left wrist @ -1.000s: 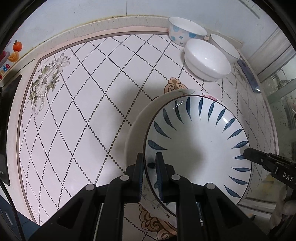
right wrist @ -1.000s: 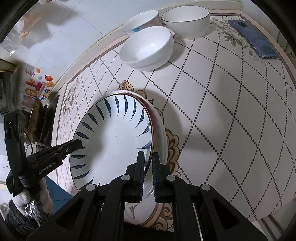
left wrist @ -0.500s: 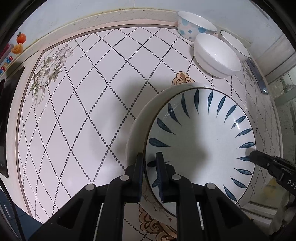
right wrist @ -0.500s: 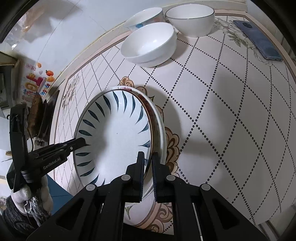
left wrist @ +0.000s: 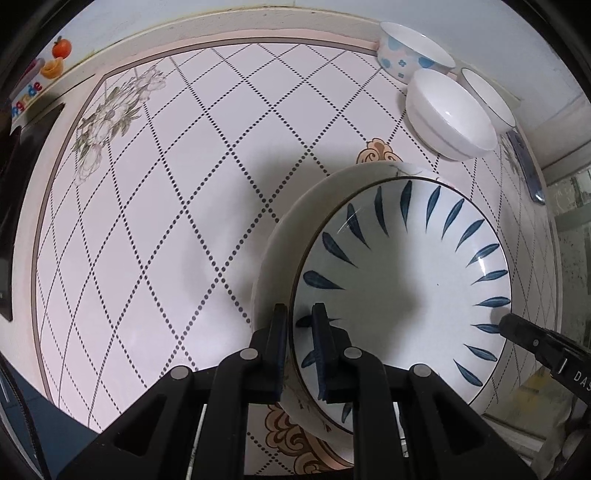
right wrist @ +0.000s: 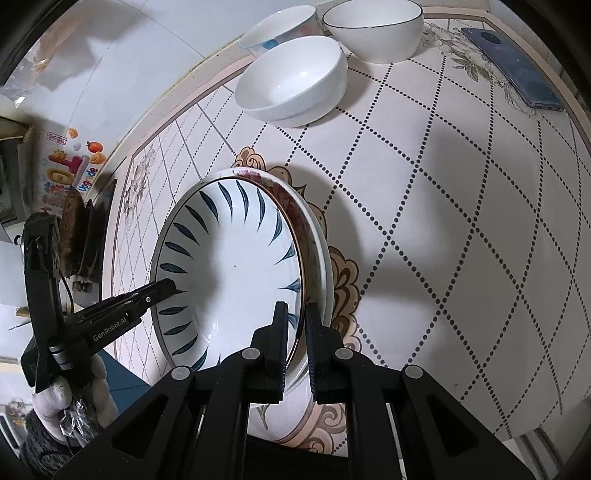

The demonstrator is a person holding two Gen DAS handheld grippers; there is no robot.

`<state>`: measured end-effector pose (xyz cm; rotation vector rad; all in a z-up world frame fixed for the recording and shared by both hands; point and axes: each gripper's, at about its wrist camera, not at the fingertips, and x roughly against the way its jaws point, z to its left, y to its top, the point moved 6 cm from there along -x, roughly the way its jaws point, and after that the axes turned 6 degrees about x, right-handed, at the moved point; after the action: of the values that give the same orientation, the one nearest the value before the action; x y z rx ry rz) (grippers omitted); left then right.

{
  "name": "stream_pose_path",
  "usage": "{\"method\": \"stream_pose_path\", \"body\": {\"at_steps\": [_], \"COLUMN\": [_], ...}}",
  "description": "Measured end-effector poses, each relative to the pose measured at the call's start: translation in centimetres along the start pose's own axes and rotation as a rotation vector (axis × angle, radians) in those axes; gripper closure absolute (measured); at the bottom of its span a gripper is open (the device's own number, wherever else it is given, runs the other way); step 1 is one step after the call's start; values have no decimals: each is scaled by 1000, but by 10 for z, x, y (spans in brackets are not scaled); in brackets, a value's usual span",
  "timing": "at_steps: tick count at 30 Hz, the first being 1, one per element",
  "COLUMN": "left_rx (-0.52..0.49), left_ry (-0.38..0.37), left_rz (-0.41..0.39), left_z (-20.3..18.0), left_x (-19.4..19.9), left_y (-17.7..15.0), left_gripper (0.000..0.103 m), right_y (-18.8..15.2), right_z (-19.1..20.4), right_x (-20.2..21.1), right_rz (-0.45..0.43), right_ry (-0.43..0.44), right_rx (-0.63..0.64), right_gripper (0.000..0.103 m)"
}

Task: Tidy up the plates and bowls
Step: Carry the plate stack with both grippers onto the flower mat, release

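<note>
A white plate with blue leaf marks (left wrist: pixel 399 280) sits inside a larger white plate with a flower print (left wrist: pixel 295 214), above the tiled table. My left gripper (left wrist: pixel 300 314) is shut on the rims of the two plates at one side. My right gripper (right wrist: pixel 296 314) is shut on their rims at the opposite side (right wrist: pixel 236 273). The right gripper's tip also shows in the left wrist view (left wrist: pixel 517 328), and the left gripper's tip in the right wrist view (right wrist: pixel 162 288).
Three bowls stand at the back of the table: a plain white bowl (left wrist: pixel 448 114), a blue-dotted bowl (left wrist: pixel 410 50) and a dark-rimmed bowl (right wrist: pixel 373 27). A blue phone (right wrist: pixel 511 66) lies at the table's far right edge. A wall runs behind the table (left wrist: pixel 155 192).
Both grippers and the plates they hold have drawn back toward the near side; the bowls now sit farther away in both views.
</note>
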<state>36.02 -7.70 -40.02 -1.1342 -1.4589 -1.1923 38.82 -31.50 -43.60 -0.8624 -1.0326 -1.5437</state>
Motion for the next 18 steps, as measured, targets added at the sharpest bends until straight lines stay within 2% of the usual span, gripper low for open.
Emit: {"method": "stream_pose_path", "body": {"at_steps": [8,13,14,16,18], "left_rx": [34,4,-7,-23,-32], "left_ry": [20,19,23,8,-12], "left_rz": [-20,-77,-92,-116,-136], "left_z": [0,-10,-13,-16,-17], "left_x": [18,65,75,97,119], "left_y": [-11,-21,-21,-23,-24], "left_gripper": [91,91,91,91,89], "right_y": [0,-6,-7,-10,-15], "right_z": [3,18,24,33,44], "right_x": [10,34,42,57,74], "right_rz": [9,-4,-29,-43,-60], "right_ry": [-28,-39,-39,-53,-59], "right_rx": [25,59,77,94,104], "right_gripper": [91,91,91,89,78]}}
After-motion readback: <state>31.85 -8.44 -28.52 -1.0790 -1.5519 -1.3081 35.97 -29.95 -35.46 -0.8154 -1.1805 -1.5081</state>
